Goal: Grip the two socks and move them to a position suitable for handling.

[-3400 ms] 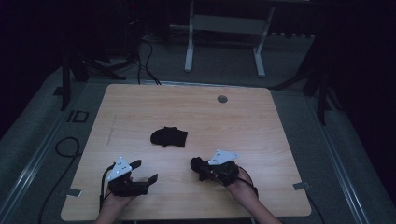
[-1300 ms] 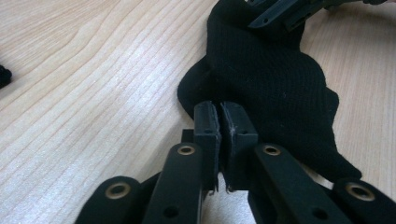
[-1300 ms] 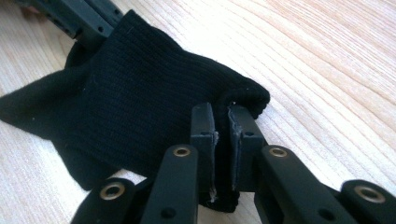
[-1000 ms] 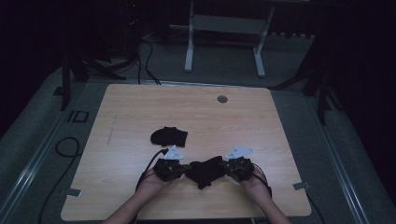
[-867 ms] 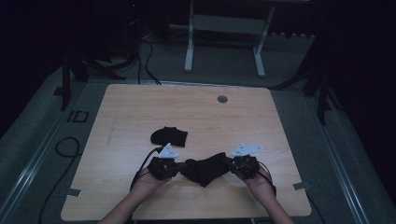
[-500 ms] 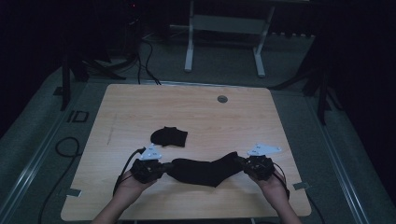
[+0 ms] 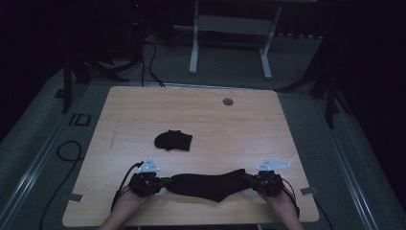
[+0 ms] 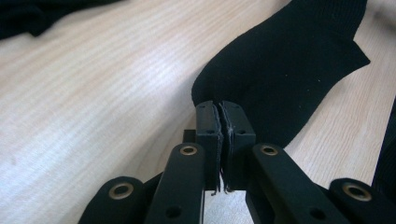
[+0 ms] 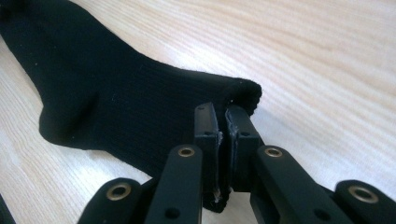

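A black sock (image 7: 209, 185) lies stretched out flat along the near edge of the surface (image 7: 249, 124). The left hand-held gripper (image 7: 163, 182) is clamped on its toe end, the right hand-held gripper (image 7: 250, 178) on its cuff. A second, bunched sock (image 7: 173, 140) sits just beyond it, untouched. Judging from this, the straightening looks done; pairing or folding remains. No containers are present.

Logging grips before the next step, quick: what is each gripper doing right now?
Left gripper: closed, pinching one end of the stretched black sock.
Right gripper: closed, pinching the same sock's cuff end.
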A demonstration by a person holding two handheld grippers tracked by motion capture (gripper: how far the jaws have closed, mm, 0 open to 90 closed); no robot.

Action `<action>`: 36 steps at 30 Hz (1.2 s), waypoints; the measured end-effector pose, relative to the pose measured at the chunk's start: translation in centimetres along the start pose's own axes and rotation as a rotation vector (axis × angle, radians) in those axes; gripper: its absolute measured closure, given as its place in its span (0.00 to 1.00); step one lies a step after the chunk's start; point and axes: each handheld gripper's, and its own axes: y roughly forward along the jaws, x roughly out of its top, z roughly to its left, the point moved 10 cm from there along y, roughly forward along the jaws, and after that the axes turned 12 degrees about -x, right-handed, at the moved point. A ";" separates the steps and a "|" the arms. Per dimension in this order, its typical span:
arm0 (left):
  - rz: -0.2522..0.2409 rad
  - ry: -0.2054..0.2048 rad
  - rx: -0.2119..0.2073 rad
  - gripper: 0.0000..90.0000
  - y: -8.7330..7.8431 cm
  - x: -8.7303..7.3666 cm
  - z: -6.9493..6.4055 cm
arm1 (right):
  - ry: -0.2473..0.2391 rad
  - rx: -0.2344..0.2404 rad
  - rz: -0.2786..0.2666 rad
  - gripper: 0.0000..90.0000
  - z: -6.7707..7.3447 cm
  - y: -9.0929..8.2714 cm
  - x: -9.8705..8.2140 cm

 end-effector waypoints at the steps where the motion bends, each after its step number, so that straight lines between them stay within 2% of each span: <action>1: 0.005 -0.002 -0.003 0.97 0.1 -0.2 0.0 | -0.006 0.003 0.004 0.94 0.0 0.1 -0.3; 5: 0.020 0.002 -0.001 0.97 0.6 -0.6 0.0 | 0.004 0.012 0.029 0.94 0.2 0.7 -1.3; 11: 0.040 -0.004 0.006 0.96 1.0 -1.3 0.4 | -0.014 0.008 0.060 0.93 0.6 1.5 -2.3; 18: 0.047 -0.006 0.018 0.96 1.0 -1.5 0.7 | -0.014 0.003 0.061 0.88 0.8 1.6 -2.6; 21: 0.040 -0.008 0.016 0.95 1.1 -1.5 0.7 | -0.019 -0.001 0.059 0.81 0.8 1.5 -2.6; 23: 0.018 -0.017 0.024 0.92 0.8 -1.3 0.8 | -0.009 -0.005 0.049 0.74 0.6 1.2 -2.2; 27: -0.039 -0.042 0.017 0.69 -0.3 -0.7 0.9 | -0.029 -0.019 0.024 0.60 0.2 0.3 -0.9; 29: -0.057 -0.044 0.031 0.59 -0.9 -0.4 1.0 | -0.045 -0.027 0.011 0.57 -0.1 0.1 -0.1; 36: -0.098 -0.026 0.050 0.50 -1.8 0.1 1.6 | -0.066 -0.014 -0.061 0.52 0.2 0.8 4.1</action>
